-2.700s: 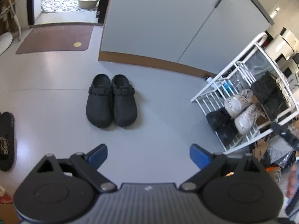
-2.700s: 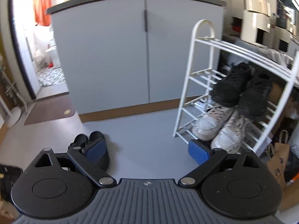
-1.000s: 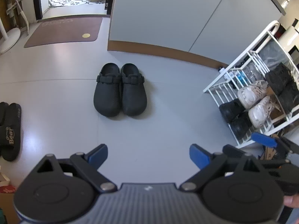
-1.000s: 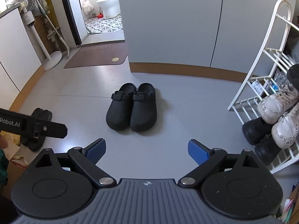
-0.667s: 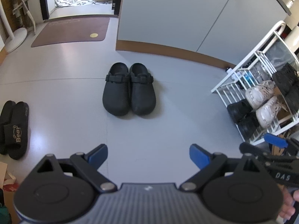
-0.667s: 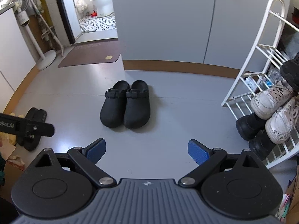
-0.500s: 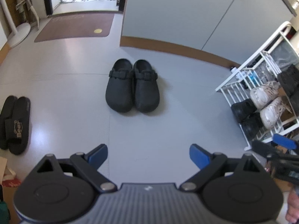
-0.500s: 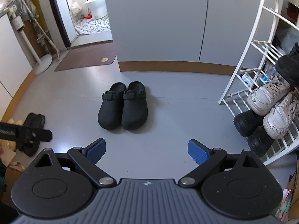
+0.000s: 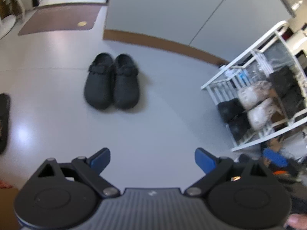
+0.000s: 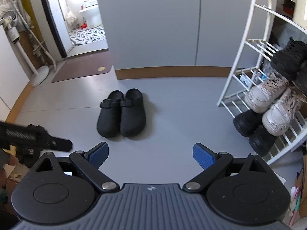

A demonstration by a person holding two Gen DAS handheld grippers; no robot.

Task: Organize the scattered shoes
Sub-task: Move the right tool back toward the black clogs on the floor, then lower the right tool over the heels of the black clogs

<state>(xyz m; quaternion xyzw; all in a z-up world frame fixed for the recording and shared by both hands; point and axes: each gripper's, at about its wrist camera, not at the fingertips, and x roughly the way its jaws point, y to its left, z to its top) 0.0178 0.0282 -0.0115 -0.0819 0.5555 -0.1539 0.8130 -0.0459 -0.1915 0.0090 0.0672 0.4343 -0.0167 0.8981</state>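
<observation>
Left gripper [image 9: 152,158]: the fingers stand wide apart and hold nothing; only bare floor [image 9: 163,126] shows between the blue pads.
Right gripper [image 10: 150,153]: the fingers are also spread wide and empty, above the floor.
Black clogs [image 10: 121,113]: a pair side by side, touching each other, on the grey floor in front of both grippers, toes toward the cameras, heels toward the cabinet [image 10: 163,23]. They are well apart from the rack.
Shoe rack [image 10: 251,44]: white wire, at the right. It carries black shoes [image 10: 287,57] on an upper shelf, white sneakers [image 10: 268,99] below them, and dark shoes [image 10: 255,132] on the lowest shelf.
Black slipper [image 9: 3,120]: at the left edge of the left wrist view, on the floor, partly cut off.
Mat [image 10: 82,69]: brown, lying before the open doorway at the back left.
Sharpness: the left wrist view is blurred.
</observation>
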